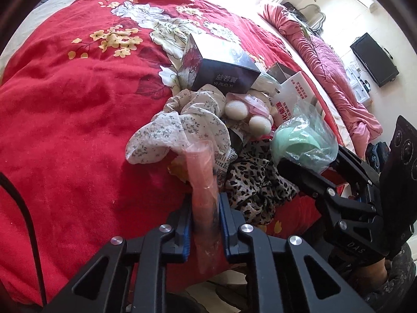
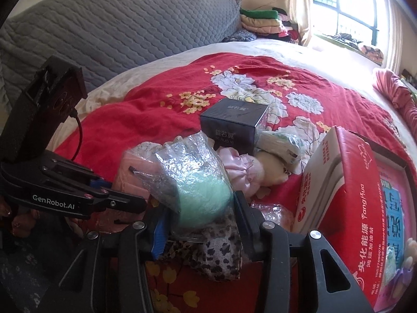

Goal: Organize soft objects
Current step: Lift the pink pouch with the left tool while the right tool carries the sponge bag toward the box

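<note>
On the red floral bedspread [image 1: 78,120] sits a jumble of soft things, and both tools are busy. The left gripper [image 1: 206,224] is clamped tight on a pink item in a clear wrapper [image 1: 202,182], which stands up between its blue-padded fingers [image 1: 224,216] at the near edge of the heap. Over on the other side, the right gripper [image 2: 200,224] squeezes a mint-green soft ball in crinkly plastic [image 2: 203,195], held just above a leopard-print cloth [image 2: 216,258] that lies crumpled on the spread. Behind the pink item, a white cloth with small grey flowers [image 1: 179,127] is bunched up, touching a cream plush toy [image 1: 247,114] with round pale feet. A dark box with Chinese lettering [image 1: 221,65] rests at the far side of the pile, and a red and white carton [image 2: 351,203] stands open at the right. In the right wrist view the pink packet shows as a flat pale shape just beside the green ball, the left tool's fingers closed on it.
</note>
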`<state>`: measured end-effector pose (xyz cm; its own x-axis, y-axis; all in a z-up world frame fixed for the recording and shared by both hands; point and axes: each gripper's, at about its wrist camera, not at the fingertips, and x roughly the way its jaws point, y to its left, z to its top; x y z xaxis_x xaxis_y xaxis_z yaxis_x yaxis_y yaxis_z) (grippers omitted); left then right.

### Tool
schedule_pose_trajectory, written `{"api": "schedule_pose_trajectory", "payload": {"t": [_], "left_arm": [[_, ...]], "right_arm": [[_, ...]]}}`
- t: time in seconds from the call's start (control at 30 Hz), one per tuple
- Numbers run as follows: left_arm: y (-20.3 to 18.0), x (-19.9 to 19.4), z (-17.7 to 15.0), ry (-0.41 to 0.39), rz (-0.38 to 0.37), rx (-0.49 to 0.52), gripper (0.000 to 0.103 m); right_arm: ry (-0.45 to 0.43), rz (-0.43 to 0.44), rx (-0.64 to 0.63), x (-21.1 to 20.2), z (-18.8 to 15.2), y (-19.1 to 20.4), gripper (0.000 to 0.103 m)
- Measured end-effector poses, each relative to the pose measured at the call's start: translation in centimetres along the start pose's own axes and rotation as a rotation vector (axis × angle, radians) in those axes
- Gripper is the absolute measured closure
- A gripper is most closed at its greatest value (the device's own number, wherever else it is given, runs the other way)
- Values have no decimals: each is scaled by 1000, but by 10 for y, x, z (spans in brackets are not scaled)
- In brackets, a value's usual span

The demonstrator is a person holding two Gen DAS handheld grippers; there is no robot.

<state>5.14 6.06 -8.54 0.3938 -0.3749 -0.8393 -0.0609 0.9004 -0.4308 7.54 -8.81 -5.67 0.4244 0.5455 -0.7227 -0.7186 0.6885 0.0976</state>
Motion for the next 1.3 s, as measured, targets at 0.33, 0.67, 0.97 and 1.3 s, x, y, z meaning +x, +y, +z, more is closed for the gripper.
{"api": "schedule_pose_trajectory", "payload": {"t": [0.33,0.67,0.97,1.3], "left_arm": [[-9,-20,-5,-69,28,29,88],[-41,-52,5,-157,48,78,88],[-89,-65,23,-207,65,169,88],[-149,-65,43,-237,54,266,88]], "right_arm": [[-92,0,68,-29,2,-13,56],[-196,-16,97,-65,6,-23,56],[-277,-63,152,-96,5,-40,56],[-361,-148,189,-134,0,-63,56]]}}
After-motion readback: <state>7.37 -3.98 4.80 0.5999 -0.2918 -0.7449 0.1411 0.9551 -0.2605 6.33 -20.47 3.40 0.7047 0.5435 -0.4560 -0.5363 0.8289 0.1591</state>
